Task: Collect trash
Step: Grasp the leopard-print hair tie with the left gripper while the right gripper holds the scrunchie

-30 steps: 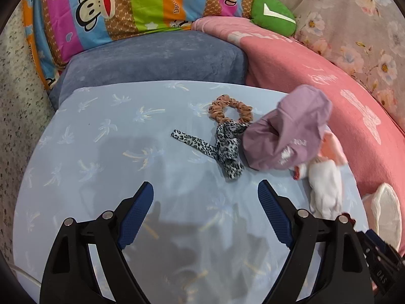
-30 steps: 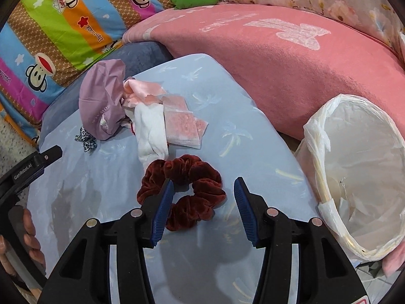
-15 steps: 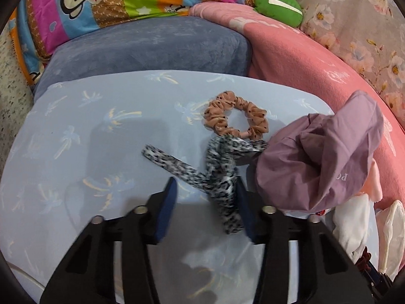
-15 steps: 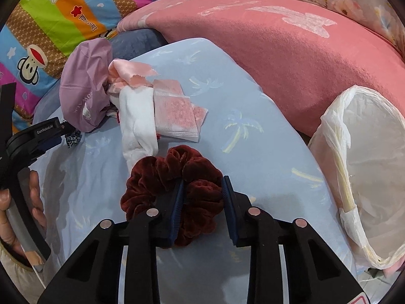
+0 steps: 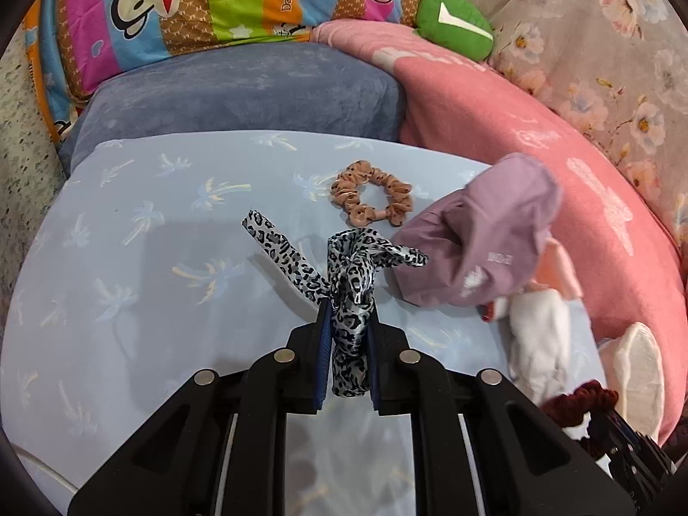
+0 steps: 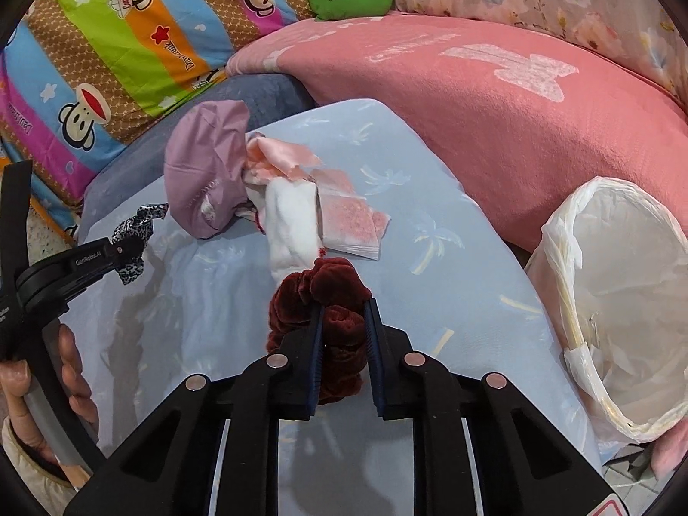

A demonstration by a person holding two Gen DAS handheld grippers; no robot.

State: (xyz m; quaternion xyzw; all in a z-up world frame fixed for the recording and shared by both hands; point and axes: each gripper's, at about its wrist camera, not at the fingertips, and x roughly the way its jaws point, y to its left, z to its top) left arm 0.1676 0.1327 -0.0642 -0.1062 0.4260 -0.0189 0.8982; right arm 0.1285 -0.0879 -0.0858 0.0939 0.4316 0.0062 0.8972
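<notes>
My left tool closing on leopard-print scrunchie, right tool closing on maroon velvet scrunchie. Blue palm-print tabletop; pink blanket at 12; lined trash bin at 3.

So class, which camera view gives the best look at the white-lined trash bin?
The right wrist view. There the trash bin shows its whole open rim and white liner, beside the blue cloth. The left wrist view shows only a pale edge of something at far right, too cropped to identify as the bin.
</notes>
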